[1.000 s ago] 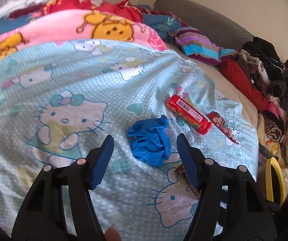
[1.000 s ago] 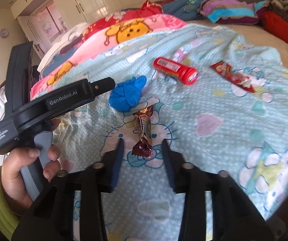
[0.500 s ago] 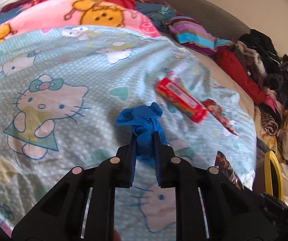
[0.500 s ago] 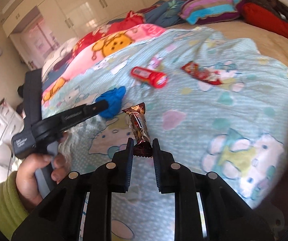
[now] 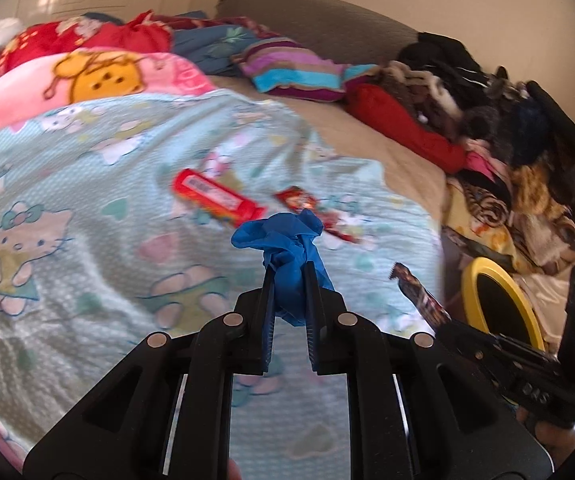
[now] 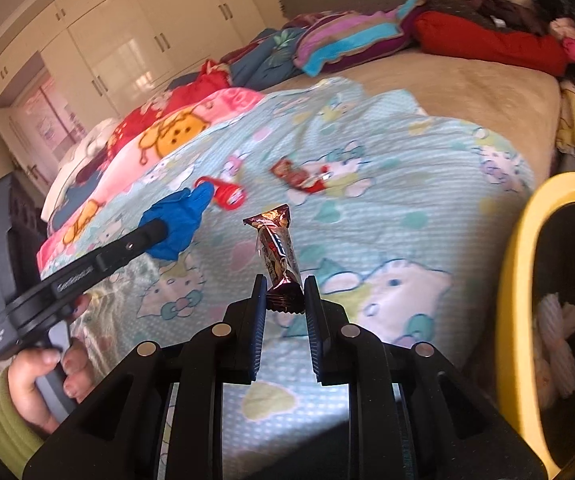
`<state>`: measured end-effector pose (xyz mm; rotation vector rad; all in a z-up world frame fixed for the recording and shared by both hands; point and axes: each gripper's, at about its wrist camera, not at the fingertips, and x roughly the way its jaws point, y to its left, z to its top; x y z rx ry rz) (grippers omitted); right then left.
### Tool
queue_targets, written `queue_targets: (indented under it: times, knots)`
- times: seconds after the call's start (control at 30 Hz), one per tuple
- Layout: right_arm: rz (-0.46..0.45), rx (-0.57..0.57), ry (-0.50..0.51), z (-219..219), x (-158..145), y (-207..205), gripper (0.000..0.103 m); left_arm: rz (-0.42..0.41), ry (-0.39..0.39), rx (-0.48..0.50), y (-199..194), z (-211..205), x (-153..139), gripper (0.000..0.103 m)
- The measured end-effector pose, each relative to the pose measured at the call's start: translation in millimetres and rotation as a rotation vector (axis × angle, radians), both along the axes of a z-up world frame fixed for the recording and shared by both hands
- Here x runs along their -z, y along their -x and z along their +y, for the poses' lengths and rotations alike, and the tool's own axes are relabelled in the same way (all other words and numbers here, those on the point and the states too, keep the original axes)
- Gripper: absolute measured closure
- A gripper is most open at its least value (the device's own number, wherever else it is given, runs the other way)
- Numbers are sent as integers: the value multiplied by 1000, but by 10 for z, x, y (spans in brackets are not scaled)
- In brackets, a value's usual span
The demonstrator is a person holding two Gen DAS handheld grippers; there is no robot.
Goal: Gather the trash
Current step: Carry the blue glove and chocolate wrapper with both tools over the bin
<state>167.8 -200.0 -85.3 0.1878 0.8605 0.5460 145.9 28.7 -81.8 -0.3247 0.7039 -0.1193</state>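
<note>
My left gripper (image 5: pixel 290 270) is shut on a crumpled blue glove (image 5: pixel 287 240), held above the light-blue cartoon quilt (image 5: pixel 87 208). My right gripper (image 6: pixel 284 286) is shut on the lower end of a brown candy-bar wrapper (image 6: pixel 277 246), which stands upright. That wrapper (image 5: pixel 419 298) shows at the right in the left wrist view; the blue glove (image 6: pixel 179 220) shows at the left in the right wrist view. A red tube (image 5: pixel 217 198) and a flat red wrapper (image 5: pixel 307 206) lie on the quilt beyond. A yellow-rimmed bin (image 6: pixel 515 280) with a black liner stands at the right bedside.
Pink and red blankets (image 5: pixel 87 76) and a striped pillow (image 5: pixel 295 72) lie at the head of the bed. A heap of clothes (image 5: pixel 507 128) fills the right side. White wardrobes (image 6: pixel 127 48) stand behind. A hand in a green sleeve (image 6: pixel 3 412) holds the left gripper.
The left gripper closed on the blue glove and lifted it; the right closed on the candy wrapper and lifted it. Both have swung right, bringing the yellow bin into view.
</note>
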Motion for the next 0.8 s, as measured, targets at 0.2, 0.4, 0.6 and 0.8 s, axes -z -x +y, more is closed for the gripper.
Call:
queue_targets:
  times: [0.2, 0.4, 0.6, 0.8]
  knots:
    - [-16, 53, -10, -234, -73, -18, 84, -24, -18, 74, 29, -307, -84, 95]
    - [-28, 106, -22, -456, -136, -55, 84, -37, -27, 124, 63, -525, -130, 95]
    - [-40, 153, -33, -661, -197, -63, 85, -50, -30, 155, 78, -654, -190, 95]
    - [-42, 206, -47, -866, -238, -64, 85, -68, -36, 188, 102, -790, -262, 95]
